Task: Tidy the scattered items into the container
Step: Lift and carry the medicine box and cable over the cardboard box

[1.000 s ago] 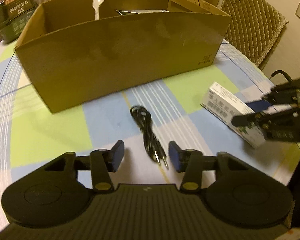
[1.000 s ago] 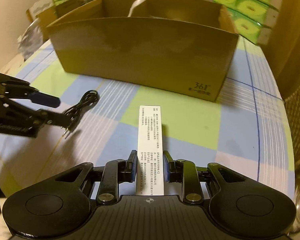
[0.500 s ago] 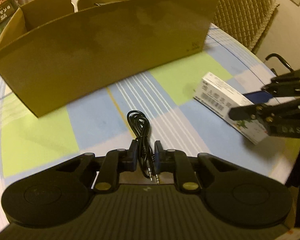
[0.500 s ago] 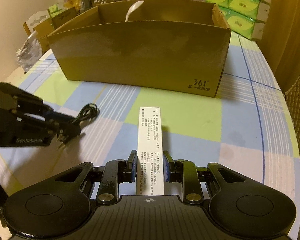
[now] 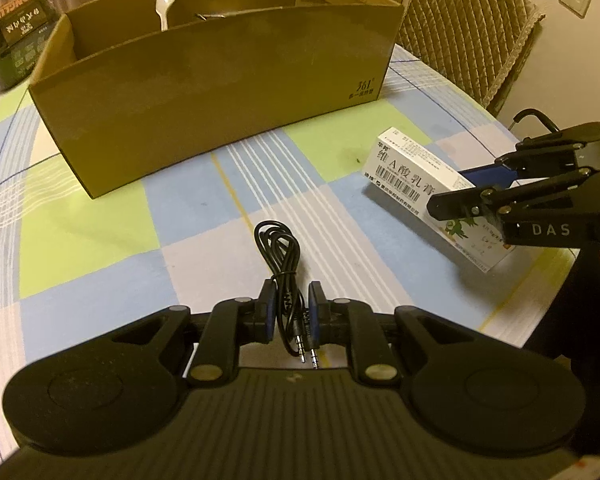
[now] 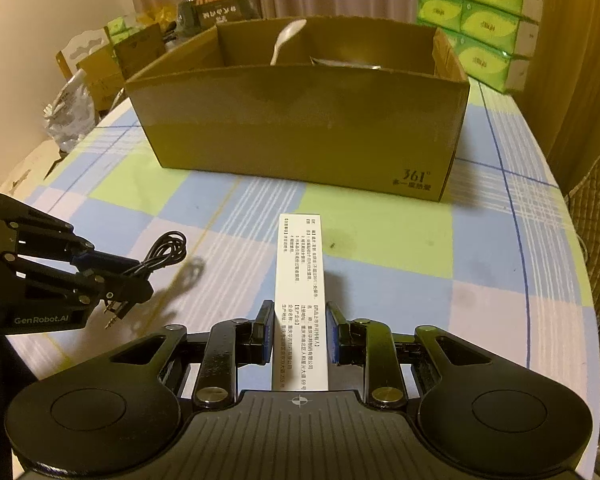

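My left gripper (image 5: 292, 304) is shut on a coiled black audio cable (image 5: 280, 248) and holds it a little above the checked tablecloth; its shadow lies below it in the right wrist view, where the cable (image 6: 164, 252) and the left gripper (image 6: 136, 280) also show. My right gripper (image 6: 298, 330) is shut on a long white medicine box (image 6: 298, 280), lifted off the table; the box (image 5: 416, 184) and the right gripper (image 5: 464, 192) show in the left wrist view. The open cardboard box (image 5: 220, 92) (image 6: 300, 124) stands beyond both, holding a white spoon (image 5: 166, 0) and a metal item.
A padded chair (image 5: 468, 28) stands past the table's right edge. Green tissue packs (image 6: 480, 20) are stacked behind the cardboard box. Dark cartons (image 5: 16, 32), small boxes and a plastic bag (image 6: 68, 116) sit at the far left of the round table (image 6: 380, 240).
My left gripper closed on the cable, which lay on the table a second ago, and has lifted it. My right gripper has raised the medicine box and both views have pulled back from the cardboard box.
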A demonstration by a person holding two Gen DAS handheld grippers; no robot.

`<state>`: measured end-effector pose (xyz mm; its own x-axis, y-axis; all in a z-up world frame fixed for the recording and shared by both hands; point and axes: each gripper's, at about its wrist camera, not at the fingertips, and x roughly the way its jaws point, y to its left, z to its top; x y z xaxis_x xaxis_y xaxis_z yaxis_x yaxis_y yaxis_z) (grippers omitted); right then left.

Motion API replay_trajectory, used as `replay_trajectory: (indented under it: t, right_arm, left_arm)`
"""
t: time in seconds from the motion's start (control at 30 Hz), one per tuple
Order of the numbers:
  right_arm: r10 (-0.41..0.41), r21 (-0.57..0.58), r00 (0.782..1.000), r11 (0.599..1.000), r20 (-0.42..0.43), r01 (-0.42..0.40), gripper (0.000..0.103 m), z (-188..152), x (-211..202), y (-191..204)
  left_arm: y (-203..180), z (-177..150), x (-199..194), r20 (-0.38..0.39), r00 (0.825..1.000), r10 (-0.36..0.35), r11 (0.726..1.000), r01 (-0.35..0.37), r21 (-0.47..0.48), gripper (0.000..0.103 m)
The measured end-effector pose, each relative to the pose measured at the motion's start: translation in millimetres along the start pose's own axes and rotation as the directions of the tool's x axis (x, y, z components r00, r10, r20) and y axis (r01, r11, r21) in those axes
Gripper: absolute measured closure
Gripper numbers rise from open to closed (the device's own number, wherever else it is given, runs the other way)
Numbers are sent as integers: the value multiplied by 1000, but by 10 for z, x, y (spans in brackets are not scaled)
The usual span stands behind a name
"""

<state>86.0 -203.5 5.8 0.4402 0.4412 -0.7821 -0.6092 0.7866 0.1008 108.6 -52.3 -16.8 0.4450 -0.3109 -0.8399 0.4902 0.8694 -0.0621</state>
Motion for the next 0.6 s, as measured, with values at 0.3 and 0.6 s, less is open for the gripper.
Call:
replay_trajectory:
  t: [0.3, 0.6]
  right_arm:
    - [-14, -8, 999, 1000, 29, 14, 80, -6, -205, 93]
    - [-25, -10, 998, 1000, 62, 25, 80, -8, -393, 148]
  left_arm:
    - [-33, -21, -239, 43, 999, 12, 1000, -12, 1, 91]
    - [-50, -54, -451, 78, 997, 26, 1000, -27, 5, 91]
